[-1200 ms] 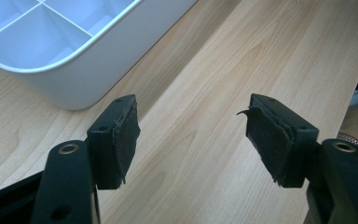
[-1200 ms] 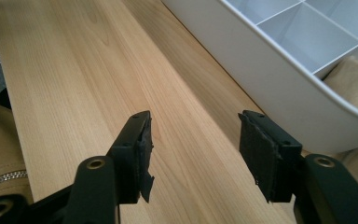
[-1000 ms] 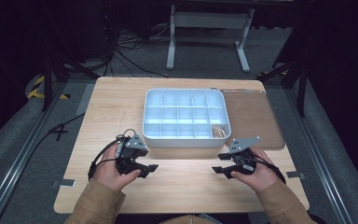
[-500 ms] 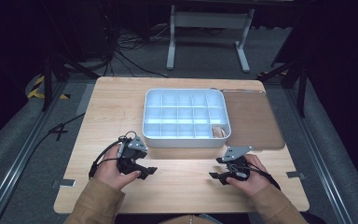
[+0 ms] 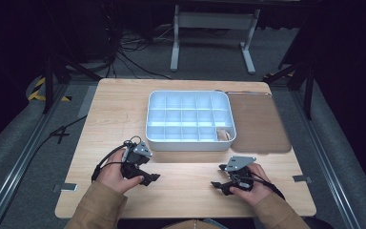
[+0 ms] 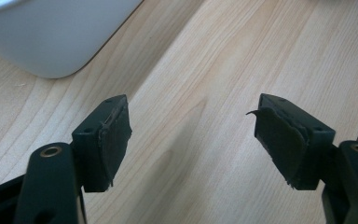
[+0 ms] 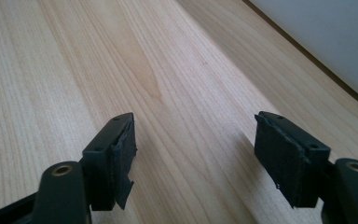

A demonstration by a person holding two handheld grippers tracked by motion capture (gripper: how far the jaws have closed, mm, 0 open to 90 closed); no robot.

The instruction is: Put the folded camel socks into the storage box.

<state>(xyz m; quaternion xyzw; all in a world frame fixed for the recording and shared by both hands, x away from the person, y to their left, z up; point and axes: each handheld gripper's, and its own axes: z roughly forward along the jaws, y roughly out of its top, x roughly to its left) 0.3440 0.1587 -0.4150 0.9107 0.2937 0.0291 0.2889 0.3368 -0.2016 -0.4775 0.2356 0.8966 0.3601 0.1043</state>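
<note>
1. The white compartment tray (image 5: 190, 119) sits at the middle of the wooden worktop (image 5: 114, 109), divided into a grid of small cells; it is the thing nearest both grippers.
2. A small pale object (image 5: 224, 135) lies in the cell at the tray's 4 o'clock corner; what it is cannot be told.
3. A brown mat (image 5: 257, 121) lies flat just beside the tray, at its 3 o'clock side.
4. The left gripper (image 5: 148, 177) rests low over the worktop at the tray's 7 o'clock, near its front wall. Its jaws have just been opening and stand wide apart with only bare wood between them; the tray's rounded corner (image 6: 51, 42) shows at 11 o'clock in the left gripper view.
5. The right gripper (image 5: 218, 185) sits at the tray's 5 o'clock, apart from it. Its jaws have likewise just been opening, stand wide and grasp nothing; the tray's white wall (image 7: 326, 42) shows at 2 o'clock in the right gripper view.
6. The two grippers point toward each other, well apart.
</note>
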